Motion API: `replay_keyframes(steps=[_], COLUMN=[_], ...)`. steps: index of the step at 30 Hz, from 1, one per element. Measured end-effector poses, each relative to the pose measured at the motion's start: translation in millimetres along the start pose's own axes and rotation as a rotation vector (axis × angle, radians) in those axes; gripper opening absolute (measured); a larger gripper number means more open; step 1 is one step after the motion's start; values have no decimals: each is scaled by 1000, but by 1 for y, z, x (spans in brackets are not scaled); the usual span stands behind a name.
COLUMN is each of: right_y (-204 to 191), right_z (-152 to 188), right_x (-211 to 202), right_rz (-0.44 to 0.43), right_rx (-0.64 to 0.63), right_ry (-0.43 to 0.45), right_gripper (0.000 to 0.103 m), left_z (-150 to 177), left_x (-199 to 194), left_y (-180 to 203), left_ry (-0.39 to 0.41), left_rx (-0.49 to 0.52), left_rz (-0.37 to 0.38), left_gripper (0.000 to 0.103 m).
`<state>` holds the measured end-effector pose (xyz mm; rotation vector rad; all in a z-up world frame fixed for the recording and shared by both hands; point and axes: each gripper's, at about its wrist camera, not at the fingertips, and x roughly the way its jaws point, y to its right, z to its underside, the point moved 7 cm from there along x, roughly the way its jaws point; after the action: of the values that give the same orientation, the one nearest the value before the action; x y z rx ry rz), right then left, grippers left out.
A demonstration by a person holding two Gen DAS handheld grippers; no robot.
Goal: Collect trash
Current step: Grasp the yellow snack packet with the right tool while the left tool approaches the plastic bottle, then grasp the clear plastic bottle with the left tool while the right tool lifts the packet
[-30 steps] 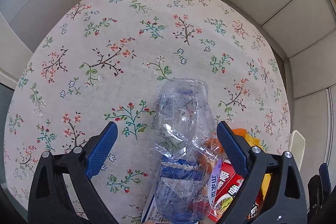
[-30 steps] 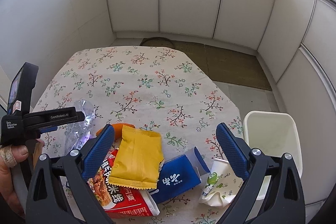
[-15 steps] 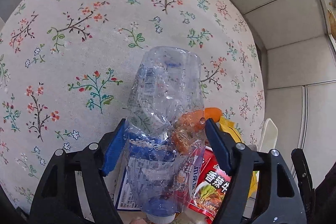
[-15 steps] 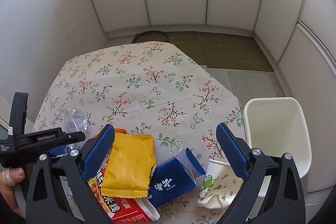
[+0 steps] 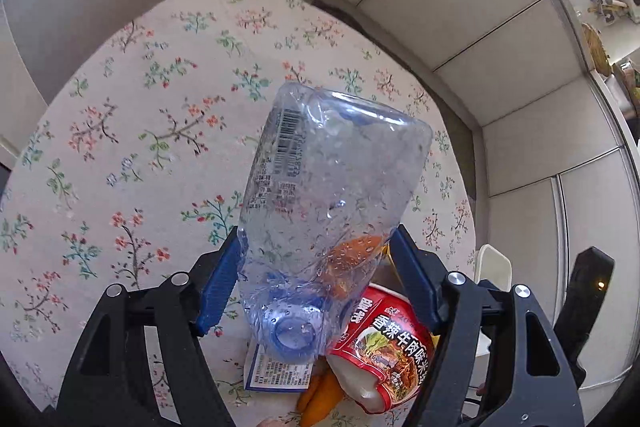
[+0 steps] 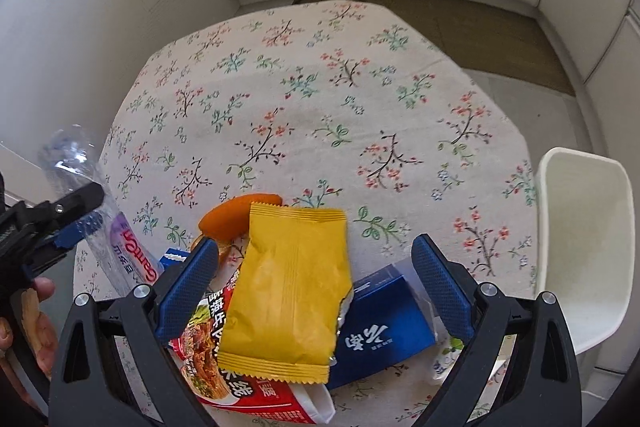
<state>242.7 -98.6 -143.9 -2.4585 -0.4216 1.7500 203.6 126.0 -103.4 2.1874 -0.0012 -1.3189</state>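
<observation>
The left gripper has its jaws pinching the crushed bottle above the tabletop, likely bound for the bin at three o'clock, while the right gripper, jaws spread, hovers over the yellow packet.

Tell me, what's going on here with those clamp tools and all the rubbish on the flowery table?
A person is clearing trash with a hand-held gripper in each hand. The left gripper is clamped on a crumpled clear plastic bottle, which it holds above the tablecloth. The right gripper is open, hovering over the pile: a yellow snack packet, a red noodle wrapper and a blue carton. A white bin stands beside the table.
</observation>
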Motion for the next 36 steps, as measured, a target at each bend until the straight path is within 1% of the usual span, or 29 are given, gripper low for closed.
replay_keyframes(steps=[3, 5, 7, 9, 11, 13, 14, 15, 16, 17, 18, 20, 21, 22, 24, 27, 28, 29, 31, 32, 33, 34, 36], right_y=[-7, -10, -12, -11, -12, -16, -18, -20, -21, -21, -21, -21, -19, -18, -17, -21, -22, -24, -29, -32, -33, -36, -37], right_z=[-1, -1, 0, 2, 5, 6, 7, 8, 8, 8, 7, 3, 1, -3, -9, -16, -18, -18, -18, -17, -17, -17, -17], right_x=[15, 24, 35, 43, 50, 52, 53, 54, 54, 53, 51, 44, 38, 33, 21, 7, 4, 2, 0, 0, -1, 0, -2], right_rz=[4, 1, -2, 0, 4, -5, -13, -24, -27, -25, -30, -46, -51, -58, -78, -113, -121, -131, -141, -145, -151, -154, -162], right_rx=[-9, -20, -23, -24, -24, -38, -48, -54, -56, -61, -61, -49, -46, -42, -30, -29, -34, -37, -41, -46, -50, -50, -51], right_ry=[-49, -80, -111, -146, -157, -153, -162, -170, -162, -153, -141, -111, -92, -71, -33, 7, 11, 15, 19, 19, 19, 20, 23], right_gripper=[94, 94, 94, 94, 94, 78, 61, 58, 56, 52, 48, 46, 45, 45, 44, 44, 44, 44, 44, 44, 44, 44, 44], left_z=[-8, -12, -16, -17, -17, -18, -19, -19, -18, -19, -20, -23, -25, -28, -29, -28, -29, -32, -40, -42, -41, -41, -40], left_x=[-24, -38, -49, -47, -45, -42, -38, -35, -30, -25, -24, -21, -22, -24, -28, -31, -35, -39, -44, -42, -36, -28, -13], left_y=[3, 4, -1, -8, -22, -36, -41, -49, -56, -68, -80, -96, -100, -103, -103, -94, -90, -87, -88, -88, -89, -92, -101], left_ry=[82, 119, 139, 126, 104, 82, 69, 48, 26, 13, 23, 15, 19, 26, 24, -10, -9, 2, 38, 34, 14, -6, -24], left_rx=[49, 82, 83, 74, 51, 13, -9, -44, -86, -160, -236, -341, -369, -388, -397, -361, -320, -277, -165, -92, -38, 2, 46], left_rz=[-32, -48, -53, -57, -74, -73, -69, -68, -66, -51, -27, 21, 39, 48, 58, 96, 84, 47, -87, -177, -237, -283, -367], left_gripper=[65, 30, 32, 31, 30, 30, 30, 43, 62, 98, 91, 91, 91, 91, 91, 91, 91, 92, 95, 96, 96, 96, 96])
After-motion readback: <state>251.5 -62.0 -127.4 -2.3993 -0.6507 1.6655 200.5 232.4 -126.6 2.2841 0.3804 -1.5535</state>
